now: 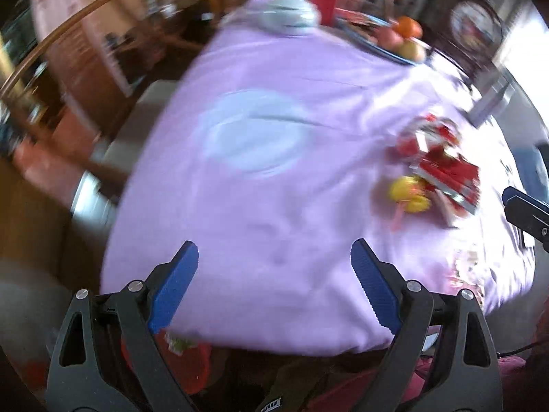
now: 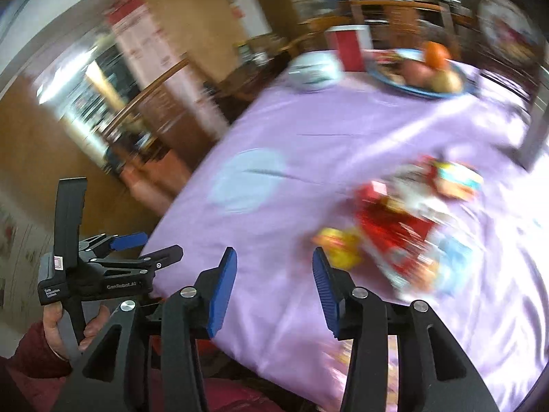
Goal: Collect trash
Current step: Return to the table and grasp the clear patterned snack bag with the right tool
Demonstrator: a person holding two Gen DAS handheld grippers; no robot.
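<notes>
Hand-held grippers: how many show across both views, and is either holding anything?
2. The left hand-held gripper hangs open over the near table edge; the right hand-held gripper is beside it, jaws apart. Neither holds anything.

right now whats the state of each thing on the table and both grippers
left gripper: open, nothing between its jaws
right gripper: open, nothing between its jaws
pile of wrappers: loose on the lilac tablecloth, not yet picked up
yellow wrapper: lying at the pile's near edge
white plate: empty, flat on the cloth
fruit plate: holds fruit, far side of the table
red cup: upright
</notes>
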